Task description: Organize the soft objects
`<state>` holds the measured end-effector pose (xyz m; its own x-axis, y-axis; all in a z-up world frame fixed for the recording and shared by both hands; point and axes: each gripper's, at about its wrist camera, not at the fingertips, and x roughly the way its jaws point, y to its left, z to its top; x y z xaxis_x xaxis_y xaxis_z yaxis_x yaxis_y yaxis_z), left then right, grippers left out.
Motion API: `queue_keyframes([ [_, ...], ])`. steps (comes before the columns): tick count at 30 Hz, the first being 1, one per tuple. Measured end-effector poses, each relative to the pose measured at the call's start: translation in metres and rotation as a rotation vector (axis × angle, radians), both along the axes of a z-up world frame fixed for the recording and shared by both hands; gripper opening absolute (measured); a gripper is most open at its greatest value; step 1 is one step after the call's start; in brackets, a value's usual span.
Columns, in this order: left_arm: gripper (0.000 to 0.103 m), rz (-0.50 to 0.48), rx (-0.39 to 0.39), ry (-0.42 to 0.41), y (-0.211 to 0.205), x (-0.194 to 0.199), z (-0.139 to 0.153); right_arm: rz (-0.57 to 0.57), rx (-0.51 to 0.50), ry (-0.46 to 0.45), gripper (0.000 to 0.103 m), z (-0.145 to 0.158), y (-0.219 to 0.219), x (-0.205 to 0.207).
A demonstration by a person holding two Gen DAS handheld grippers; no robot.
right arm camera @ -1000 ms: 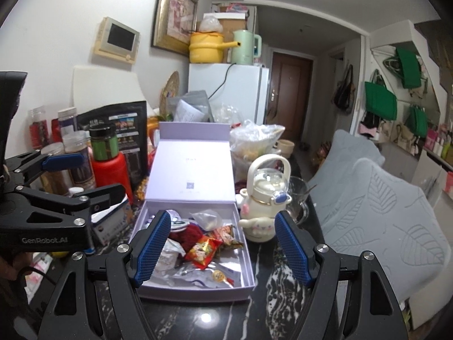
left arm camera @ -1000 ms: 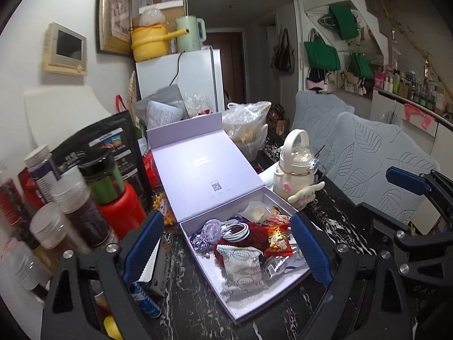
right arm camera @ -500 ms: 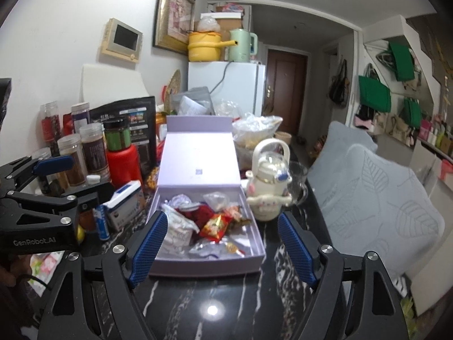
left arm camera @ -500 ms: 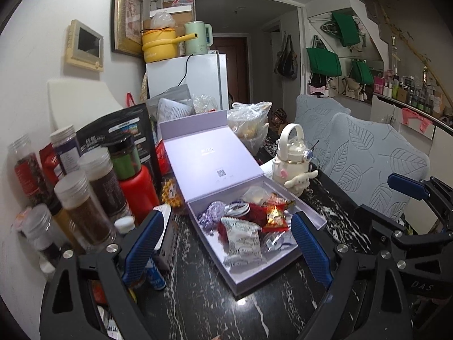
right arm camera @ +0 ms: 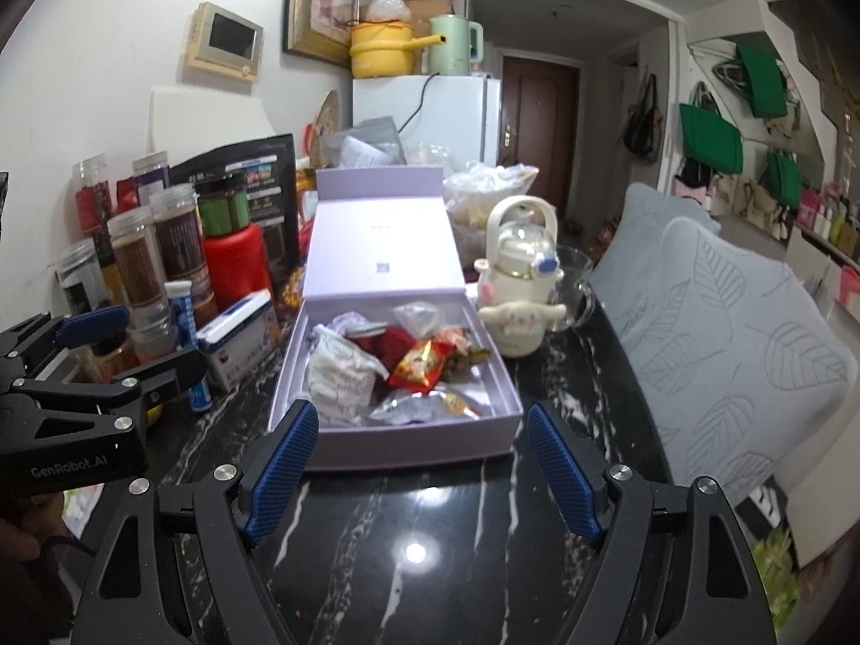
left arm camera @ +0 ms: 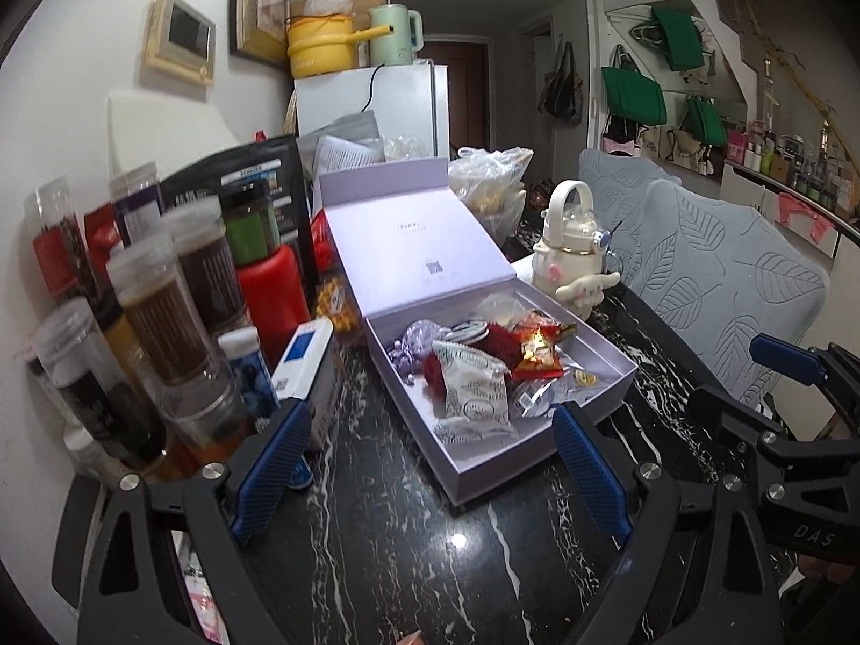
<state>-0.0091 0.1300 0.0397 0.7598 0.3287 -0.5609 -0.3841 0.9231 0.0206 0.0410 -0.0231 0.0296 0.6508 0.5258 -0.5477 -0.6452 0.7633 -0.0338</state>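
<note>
The left claw (left arm camera: 430,462) hangs above the near edge of the black white-veined marble surface (left arm camera: 387,537), its blue-padded fingers (left arm camera: 271,470) spread wide apart and holding nothing. The right claw (right arm camera: 422,470) matches it: fingers apart, empty, poised just short of the near wall of the open lilac cardboard gift box (right arm camera: 408,443), whose lid stands propped up behind it.

The soft things already lie in that box, which sits mid-surface. A white printed snack pouch (left arm camera: 475,384) rests toward the near left corner, a red-and-gold foil sweet packet (left arm camera: 537,355) in the middle, a crumpled silver foil wrapper (right arm camera: 424,408) along the near wall, and a dark red fluffy item (right arm camera: 389,341) under them; what that red piece is made of I cannot quite tell from here. A small purple beaded bundle (left arm camera: 411,344) lies by the left wall.

By my reading the gathering looks mostly done, since no loose soft item shows on the bare part of the surface. What seems left is tidying the heap and perhaps closing the lid.

Along the left edge crowd clear plastic spice jars with pale lids (left arm camera: 161,312), a red flask with a green cap (left arm camera: 269,295) and a white-and-blue carton (left arm camera: 306,355). A cream cartoon-dog water bottle with a loop handle (right arm camera: 518,279) stands just beside the box's right wall.
</note>
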Motion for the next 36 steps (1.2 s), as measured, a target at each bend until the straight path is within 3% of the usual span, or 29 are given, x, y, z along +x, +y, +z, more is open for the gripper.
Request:
queue_keyframes([
  [36,0.092,-0.006,-0.023,0.049,-0.005,0.004,-0.011,0.005,-0.028,0.031,0.081,-0.016,0.004,0.000],
])
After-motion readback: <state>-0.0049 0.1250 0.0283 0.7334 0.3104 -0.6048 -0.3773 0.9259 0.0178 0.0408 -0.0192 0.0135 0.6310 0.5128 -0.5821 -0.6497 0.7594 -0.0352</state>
